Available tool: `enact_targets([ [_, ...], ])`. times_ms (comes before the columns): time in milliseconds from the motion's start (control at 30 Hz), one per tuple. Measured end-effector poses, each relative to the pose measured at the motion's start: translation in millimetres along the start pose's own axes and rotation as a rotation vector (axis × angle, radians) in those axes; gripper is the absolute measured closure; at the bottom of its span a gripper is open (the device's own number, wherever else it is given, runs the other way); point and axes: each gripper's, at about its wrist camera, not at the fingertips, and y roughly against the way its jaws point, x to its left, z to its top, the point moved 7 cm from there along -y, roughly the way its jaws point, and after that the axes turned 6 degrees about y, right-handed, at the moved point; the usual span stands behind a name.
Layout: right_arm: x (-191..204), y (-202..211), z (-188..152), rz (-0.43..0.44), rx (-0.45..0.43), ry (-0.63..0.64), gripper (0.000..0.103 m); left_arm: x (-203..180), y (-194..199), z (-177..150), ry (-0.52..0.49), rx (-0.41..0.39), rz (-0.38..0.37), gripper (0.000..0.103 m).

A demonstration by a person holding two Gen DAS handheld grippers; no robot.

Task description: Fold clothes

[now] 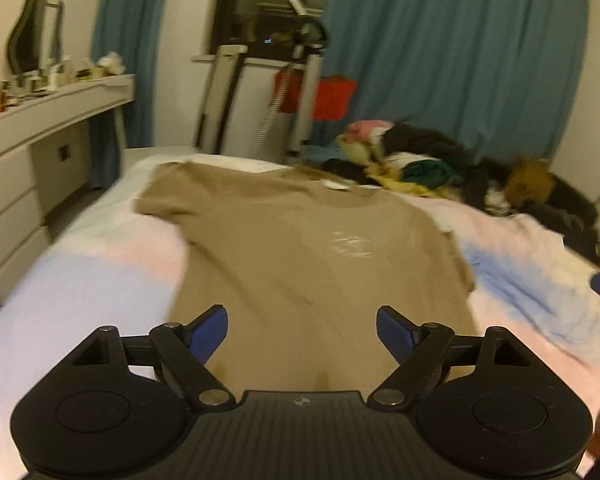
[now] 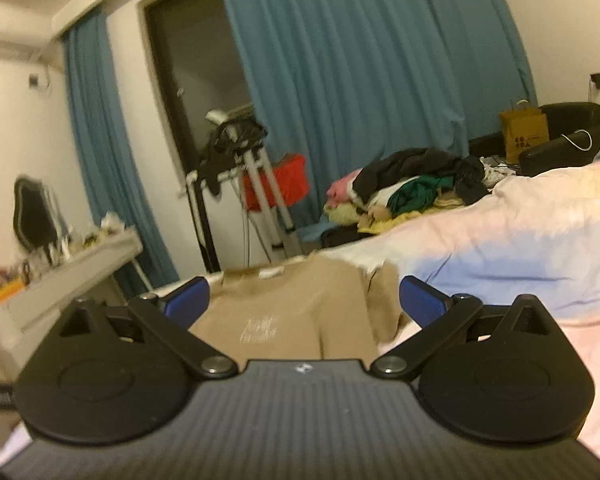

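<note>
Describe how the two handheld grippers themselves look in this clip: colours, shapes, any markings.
Both look identical. The left gripper and right gripper each have a matte black ribbed body with a small round emblem, two round black discs at the sides, black linkage arms with silver pivot pins, and blue textured fingertip pads. No cables or sleeves are visible.

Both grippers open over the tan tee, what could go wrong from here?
1. The tan T-shirt is not flat: its right sleeve is bunched, so a fold started now would likely come out crooked.
2. The left gripper and right gripper hold nothing; a pinch could catch the bedsheet too.
3. The clothes pile sits near the collar and may snag.
</note>
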Motion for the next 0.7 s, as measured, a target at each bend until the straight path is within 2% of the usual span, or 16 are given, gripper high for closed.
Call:
enact_targets([
  [67, -15, -12, 9, 0.006, -0.004, -0.04, 0.0, -5, -18, -9, -0.019, 0.002, -0.024, 0.02],
  [167, -52, -56, 7, 0.016, 0.048, -0.198, 0.001, 2, -53, -26, -0.052, 0.028, -0.011, 0.02],
  [267, -91, -101, -9, 0.006, 0.109, -0.343, 0.011, 16, -85, -38, -0.034, 0.071, -0.004, 0.02],
  [333, -115, -131, -22, -0.011, 0.153, -0.392, 0.028, 26, -104, -44, -0.014, 0.096, -0.001, 0.02],
  [467, -155, -180, -50, -0.05, 0.184, -0.506, 0.036, 32, -129, -46, 0.042, 0.109, -0.015, 0.02],
  [600, -160, -217, -76, -0.044, 0.257, -0.481, 0.036, 32, -136, -49, 0.033, 0.105, -0.033, 0.02],
  [700, -155, -235, -94, -0.024, 0.286, -0.461, 0.041, 31, -141, -54, 0.012, 0.102, -0.039, 0.02],
])
